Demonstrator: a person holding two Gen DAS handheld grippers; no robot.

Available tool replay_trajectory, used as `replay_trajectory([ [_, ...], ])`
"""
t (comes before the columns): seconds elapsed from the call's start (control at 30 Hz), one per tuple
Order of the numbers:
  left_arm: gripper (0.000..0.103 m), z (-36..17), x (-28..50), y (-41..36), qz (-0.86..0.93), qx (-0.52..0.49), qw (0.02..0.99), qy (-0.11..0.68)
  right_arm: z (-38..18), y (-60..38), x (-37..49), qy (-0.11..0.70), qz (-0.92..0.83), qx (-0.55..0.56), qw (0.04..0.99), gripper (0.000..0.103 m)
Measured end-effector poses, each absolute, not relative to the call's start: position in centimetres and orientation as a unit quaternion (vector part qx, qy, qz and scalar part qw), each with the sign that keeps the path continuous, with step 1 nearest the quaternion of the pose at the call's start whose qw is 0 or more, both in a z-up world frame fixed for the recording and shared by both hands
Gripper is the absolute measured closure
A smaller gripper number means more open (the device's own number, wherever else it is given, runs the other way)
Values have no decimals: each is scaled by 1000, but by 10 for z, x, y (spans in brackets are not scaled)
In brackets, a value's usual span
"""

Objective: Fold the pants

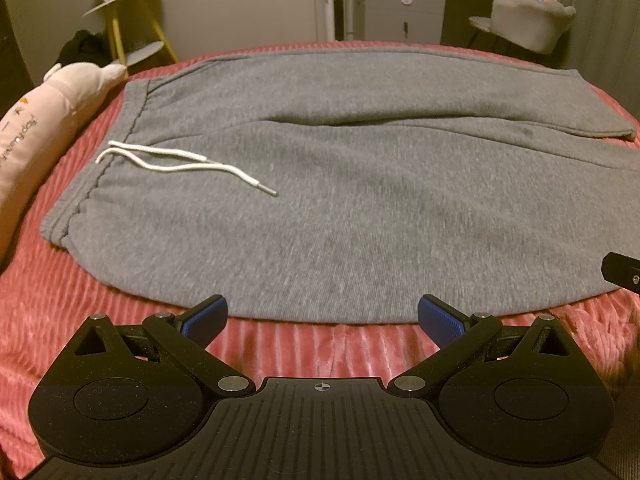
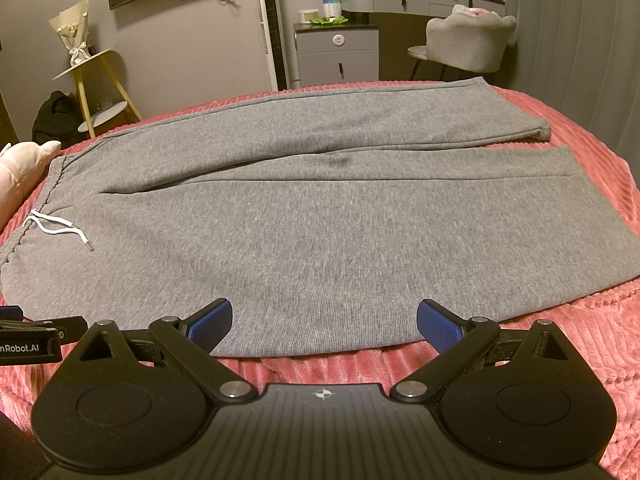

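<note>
Grey sweatpants [image 1: 340, 200] [image 2: 320, 220] lie flat on a pink ribbed bedspread [image 1: 80, 320] [image 2: 580, 340], waistband at the left, both legs running right. A white drawstring [image 1: 176, 164] [image 2: 60, 230] rests on the fabric near the waistband. My left gripper [image 1: 322, 318] stands open just short of the pants' near edge, nothing between its blue pads. My right gripper [image 2: 324, 322] is open too, over the near edge of the closer leg, holding nothing. The left gripper's body [image 2: 28, 336] shows at the left edge of the right wrist view.
A pink plush pillow [image 1: 44, 128] [image 2: 20, 168] lies beside the waistband at the left. Beyond the bed stand a yellow-legged side table [image 2: 92, 80], a grey cabinet [image 2: 338, 52] and a grey chair [image 2: 468, 42] by a dresser.
</note>
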State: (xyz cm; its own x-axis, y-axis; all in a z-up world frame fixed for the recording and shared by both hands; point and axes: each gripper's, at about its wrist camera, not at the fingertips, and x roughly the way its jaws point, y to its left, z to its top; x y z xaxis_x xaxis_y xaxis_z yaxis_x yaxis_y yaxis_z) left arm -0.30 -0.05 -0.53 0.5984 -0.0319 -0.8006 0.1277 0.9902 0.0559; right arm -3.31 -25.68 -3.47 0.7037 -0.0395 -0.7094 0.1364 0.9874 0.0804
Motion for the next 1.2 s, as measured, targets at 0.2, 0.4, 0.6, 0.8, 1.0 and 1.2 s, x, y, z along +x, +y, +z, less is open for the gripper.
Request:
replay_trajectory([
  [0.2,0,-5,-3,0,-45,53,892,446,-32,-259,-34,382,-47,66,921,4],
  [0.4,0,-6,-3,0,-45,53,891,448,-34,-258,-33,382,-46,67,921,4],
  [0.6,0,-5,-2,0,-46,51,891,450,-35,-258,-32,383,-44,69,920,4],
  [0.8,0,-5,-2,-1,-47,51,891,449,-35,-257,-33,384,-42,70,920,4],
  [1.0,0,-4,-2,-3,-48,55,891,448,-35,-257,-32,383,-41,70,920,4],
  [1.2,0,5,-3,7,-49,22,896,441,-34,-260,-35,372,-32,82,924,4],
])
